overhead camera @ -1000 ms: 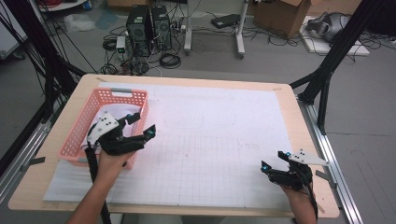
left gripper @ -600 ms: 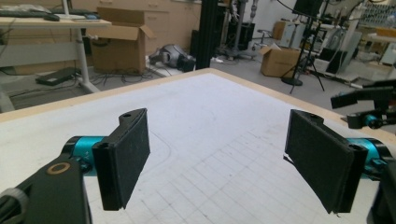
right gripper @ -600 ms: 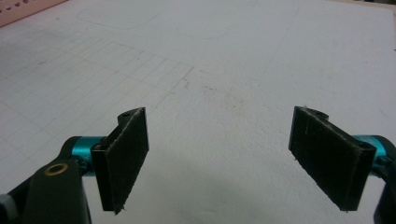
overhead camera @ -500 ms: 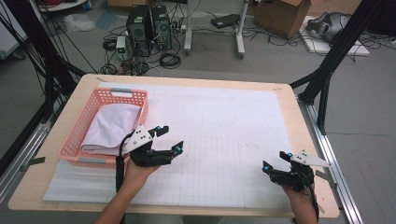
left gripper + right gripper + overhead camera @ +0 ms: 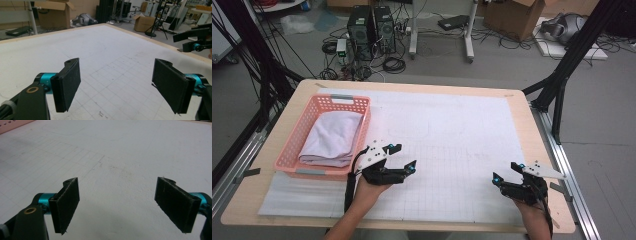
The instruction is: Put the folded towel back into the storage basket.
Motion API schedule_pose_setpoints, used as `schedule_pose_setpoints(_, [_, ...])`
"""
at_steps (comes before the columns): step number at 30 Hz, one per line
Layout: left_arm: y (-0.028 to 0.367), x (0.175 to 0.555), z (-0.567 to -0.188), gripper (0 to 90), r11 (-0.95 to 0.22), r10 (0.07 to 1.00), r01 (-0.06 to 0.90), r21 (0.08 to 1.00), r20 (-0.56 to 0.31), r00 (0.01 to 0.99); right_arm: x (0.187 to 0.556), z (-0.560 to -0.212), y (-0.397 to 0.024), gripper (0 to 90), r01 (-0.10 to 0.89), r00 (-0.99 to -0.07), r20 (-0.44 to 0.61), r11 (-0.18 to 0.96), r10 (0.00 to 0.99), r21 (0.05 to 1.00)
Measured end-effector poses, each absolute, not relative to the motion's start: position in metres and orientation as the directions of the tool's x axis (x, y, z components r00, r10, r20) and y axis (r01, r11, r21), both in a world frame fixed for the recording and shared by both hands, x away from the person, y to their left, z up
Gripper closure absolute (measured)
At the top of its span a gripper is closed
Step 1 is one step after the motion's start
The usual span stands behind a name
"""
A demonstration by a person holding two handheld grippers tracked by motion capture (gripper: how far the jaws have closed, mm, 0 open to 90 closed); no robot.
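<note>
A pink basket stands at the table's left with a folded white cloth lying inside it. My left gripper hovers just right of the basket, low over the white gridded mat, open with nothing between its pads. My right gripper rests near the front right corner of the mat, also open and empty, its pads spread wide over bare mat. In the left gripper view the right gripper appears far off at the right edge.
The wooden table edge frames the mat. Beyond the table are computer towers, cables, cardboard boxes and black frame legs on the floor.
My left gripper has left the basket, moving right and down to the mat beside it. The cloth now lies uncovered in the basket. The right gripper has stayed put.
</note>
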State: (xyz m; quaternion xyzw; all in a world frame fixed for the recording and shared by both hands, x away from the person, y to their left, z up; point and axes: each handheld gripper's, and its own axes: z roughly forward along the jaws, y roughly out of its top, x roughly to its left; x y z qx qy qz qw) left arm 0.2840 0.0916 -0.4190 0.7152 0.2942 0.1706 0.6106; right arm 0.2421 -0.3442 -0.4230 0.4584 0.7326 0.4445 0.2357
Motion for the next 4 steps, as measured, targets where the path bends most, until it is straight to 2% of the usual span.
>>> schedule_pose_setpoints(4, [0.0911,0.284,-0.422,23.2,-0.094,0.632,0.215,0.972,-0.109,0.767,0.242,-0.4234,-0.3439,18.9,0.46,-0.472,0.058,0.19,0.88,0.867])
